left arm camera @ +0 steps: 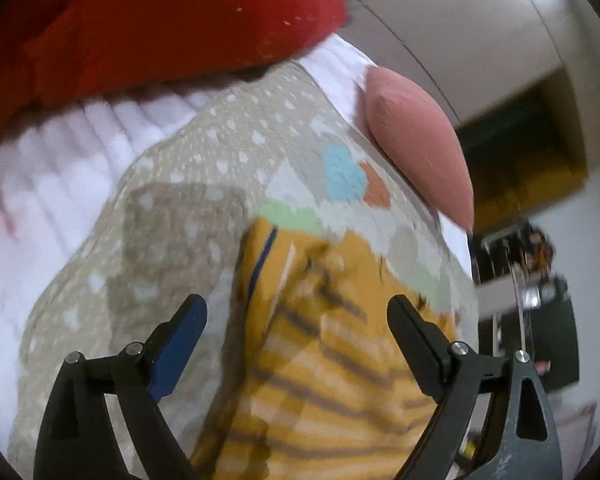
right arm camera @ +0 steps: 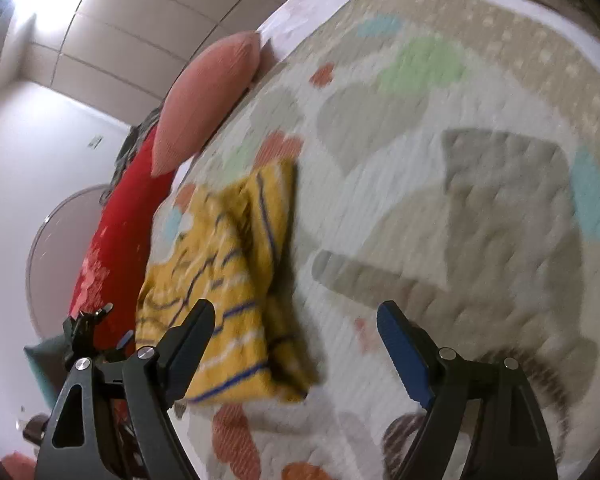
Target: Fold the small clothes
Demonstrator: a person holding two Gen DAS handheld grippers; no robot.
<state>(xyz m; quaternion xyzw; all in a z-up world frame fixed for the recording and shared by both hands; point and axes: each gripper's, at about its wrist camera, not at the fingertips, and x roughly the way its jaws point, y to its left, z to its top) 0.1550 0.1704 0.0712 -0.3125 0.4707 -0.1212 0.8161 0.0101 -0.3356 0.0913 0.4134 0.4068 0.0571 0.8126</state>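
Both grippers nearest us: left gripper and right gripper, jaws spread, nothing between them. We note the yellow striped garment lying bunched on the patterned quilt, near a pink pillow. We judge it light, soft, limp; best pinched at hem corners. Both grippers tilt downward.

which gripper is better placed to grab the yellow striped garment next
Left, probably. The yellow striped garment lies directly between the open left gripper fingers. The right gripper, also open, faces mostly bare quilt, with the garment off toward its left finger.
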